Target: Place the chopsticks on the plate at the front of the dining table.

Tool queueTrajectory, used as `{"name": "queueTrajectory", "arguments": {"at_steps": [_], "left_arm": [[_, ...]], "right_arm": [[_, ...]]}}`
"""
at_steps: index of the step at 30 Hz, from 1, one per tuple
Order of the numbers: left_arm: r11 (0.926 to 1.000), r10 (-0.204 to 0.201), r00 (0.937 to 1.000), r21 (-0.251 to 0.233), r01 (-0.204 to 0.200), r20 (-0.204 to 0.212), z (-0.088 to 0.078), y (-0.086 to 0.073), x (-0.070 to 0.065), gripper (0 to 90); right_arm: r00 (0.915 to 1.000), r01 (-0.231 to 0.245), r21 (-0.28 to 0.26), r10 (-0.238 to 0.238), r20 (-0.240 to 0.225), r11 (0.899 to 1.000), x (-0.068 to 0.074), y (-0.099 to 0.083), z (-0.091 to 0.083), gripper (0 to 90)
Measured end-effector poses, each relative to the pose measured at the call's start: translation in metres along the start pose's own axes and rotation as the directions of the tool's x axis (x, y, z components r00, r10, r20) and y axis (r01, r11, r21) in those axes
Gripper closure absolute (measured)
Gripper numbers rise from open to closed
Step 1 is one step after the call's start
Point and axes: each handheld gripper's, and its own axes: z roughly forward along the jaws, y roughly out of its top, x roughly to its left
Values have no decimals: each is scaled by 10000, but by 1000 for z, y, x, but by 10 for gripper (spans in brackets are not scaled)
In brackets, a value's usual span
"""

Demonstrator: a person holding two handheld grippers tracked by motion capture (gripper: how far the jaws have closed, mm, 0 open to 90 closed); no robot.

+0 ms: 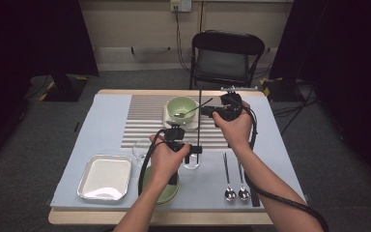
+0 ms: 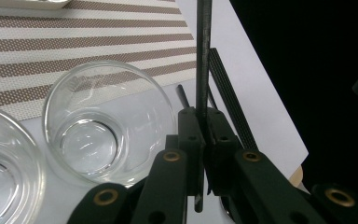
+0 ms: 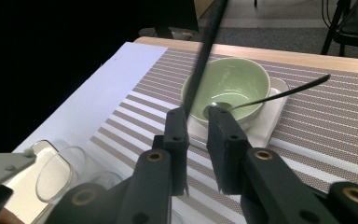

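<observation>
A black chopstick (image 1: 199, 121) stands upright over the table, my left gripper (image 1: 195, 151) shut on its lower end. In the left gripper view the chopstick (image 2: 203, 56) rises straight from between the closed jaws of the gripper (image 2: 204, 126). My right gripper (image 1: 206, 111) is open at the chopstick's mid height, with a narrow gap between its jaws. In the right gripper view the chopstick (image 3: 204, 51) slants up from just beyond the left jaw of the gripper (image 3: 196, 119), outside the gap. A second chopstick (image 2: 228, 93) lies on the cloth.
A green bowl (image 1: 181, 108) with a spoon (image 3: 270, 95) in it sits on a white square plate on the striped mat. Two glasses (image 1: 141, 147) (image 1: 192, 160), a silver tray (image 1: 105, 177), a green plate (image 1: 166, 195) and two spoons (image 1: 228, 179) lie near the front edge.
</observation>
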Motion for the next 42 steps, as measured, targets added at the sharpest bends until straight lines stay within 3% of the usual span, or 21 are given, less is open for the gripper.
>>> {"name": "queueTrajectory", "arguments": {"at_steps": [5,13,17,23,26,37,42], "left_arm": [[10000,46,9999,18,-46,-156,-4,0,2,869],[9999,84,9992,127,-79,-392,-8,2,5,868],[9996,129,9989,252,-117,-448,-9,3,7,869],[9989,291,9985,388,-273,-468,-5,3,4,869],[9992,323,9989,231,-315,-346,-6,3,2,868],[9989,355,9980,310,-339,-528,-11,3,4,869],[9991,336,9969,300,-315,-716,-15,5,10,869]], "right_arm": [[9999,129,-40,-129,97,9999,-3,-3,1,686],[9989,448,-344,-442,178,9984,-9,-7,1,493],[9995,318,-492,-321,-57,9983,-12,-8,1,449],[9984,516,-424,-526,-220,9978,-5,-7,5,411],[9971,760,-264,-760,16,9968,-2,-7,9,404],[9961,881,-126,-881,46,9960,-6,-11,14,380],[9963,847,-347,-851,-89,9958,-8,-12,9,348]]}}
